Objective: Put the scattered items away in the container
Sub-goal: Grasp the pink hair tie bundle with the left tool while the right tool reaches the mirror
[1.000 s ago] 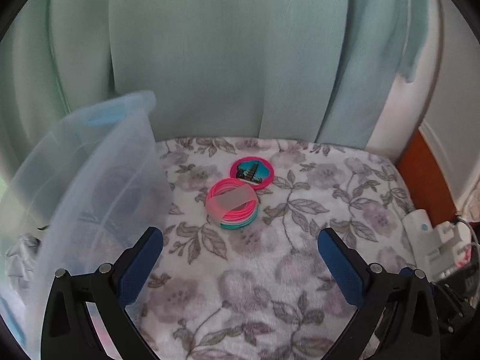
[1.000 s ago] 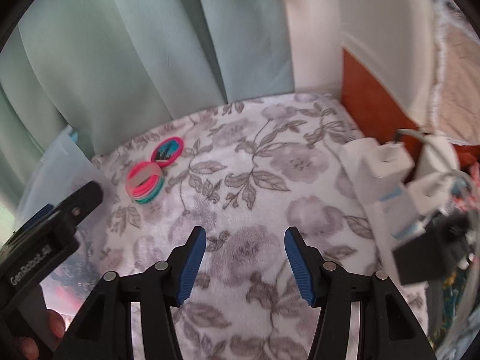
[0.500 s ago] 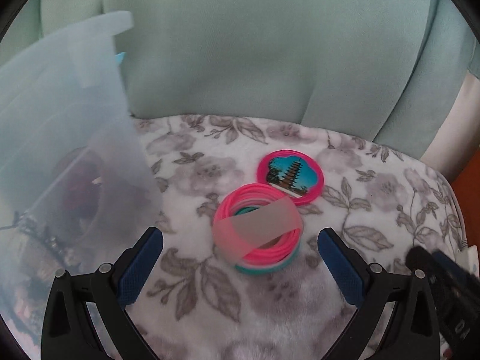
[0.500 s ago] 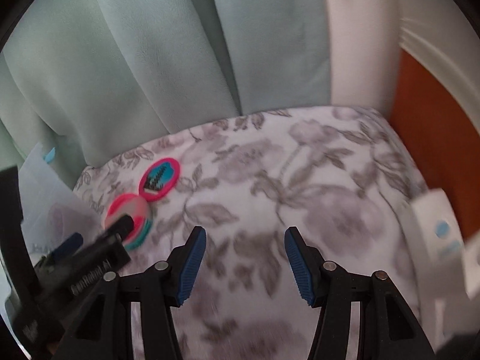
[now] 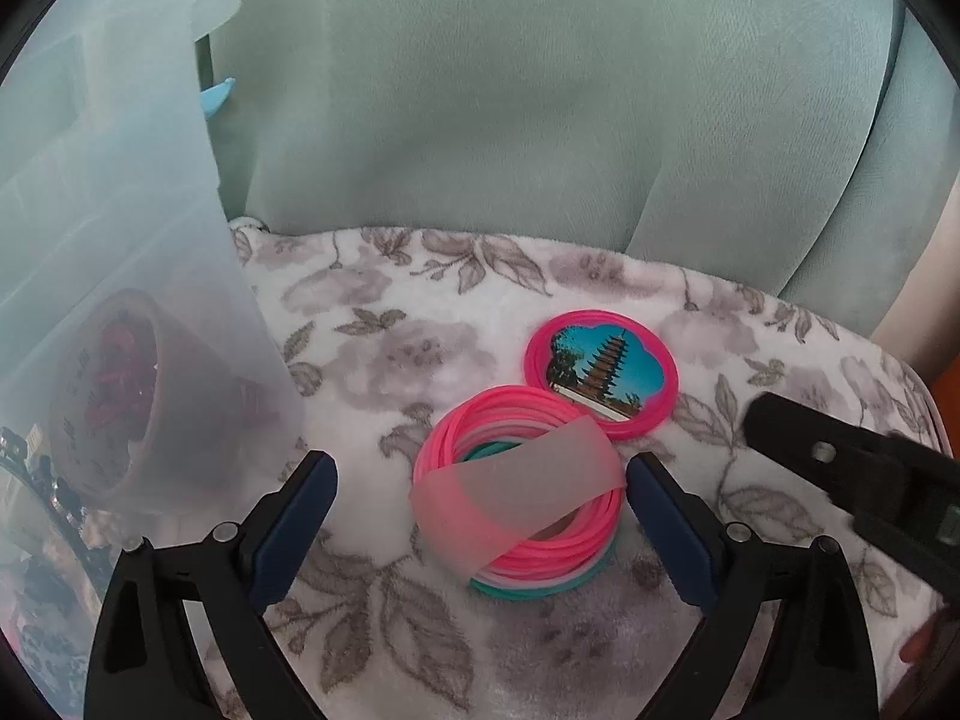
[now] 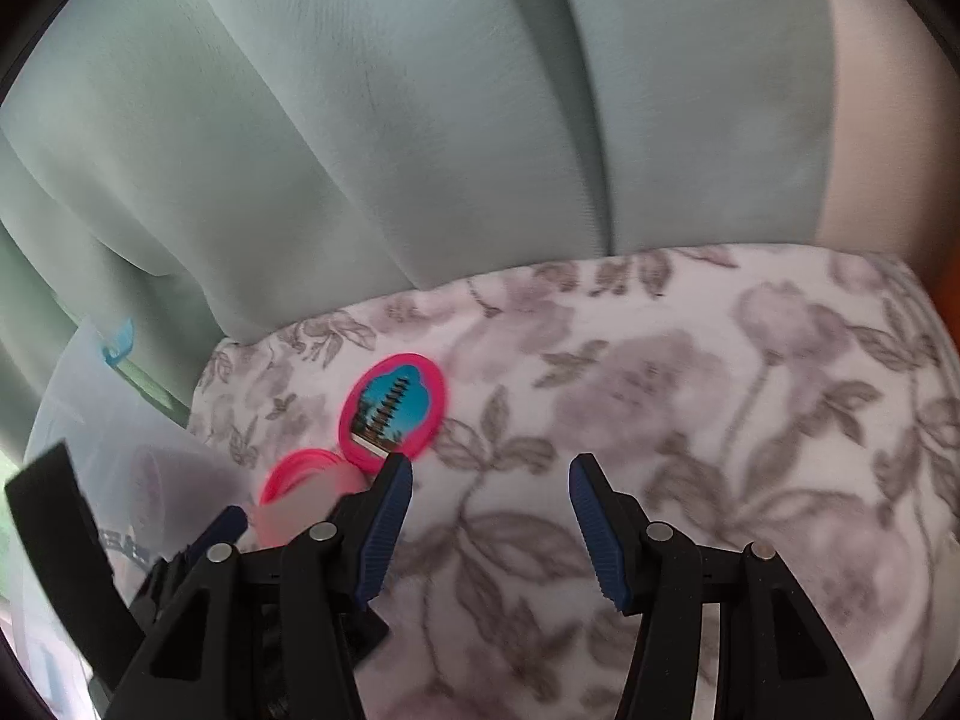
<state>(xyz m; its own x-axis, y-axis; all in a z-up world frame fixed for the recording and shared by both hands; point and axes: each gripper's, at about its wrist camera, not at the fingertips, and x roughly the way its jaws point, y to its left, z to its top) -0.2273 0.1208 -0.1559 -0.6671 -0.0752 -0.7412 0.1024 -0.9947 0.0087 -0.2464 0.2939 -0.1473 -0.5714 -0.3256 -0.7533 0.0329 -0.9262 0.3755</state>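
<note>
**Two pieces left out, the bin part filled**

My left claw (image 5: 480,525) straddles the bundle of pink and teal bangles (image 5: 519,501), its jaws wide but closing, the right pad just at the bundle's edge and the left pad apart from it, so nothing is gripped yet. My right claw (image 6: 489,519) stands about half open with only bare cloth between its jaws; it holds nothing and sits just right of the bangles.

Just beyond the bangles, touching or nearly so, lies the round pink pocket mirror (image 5: 602,383) with a pagoda picture. Both rest on the flower-print blanket (image 5: 372,354) (whether a tabletop lies under it I cannot tell).

The clear plastic bin (image 5: 120,276) stands to the left, near the bangles, with a brownish bowl-like thing (image 5: 114,396) and other bits seen dimly through its wall. So I judge part of the tidying done and these two pieces left.

In the way: my two claws crowd each other, and the bin's wall is tall. Behind hangs a pale green curtain (image 5: 540,90).
</note>
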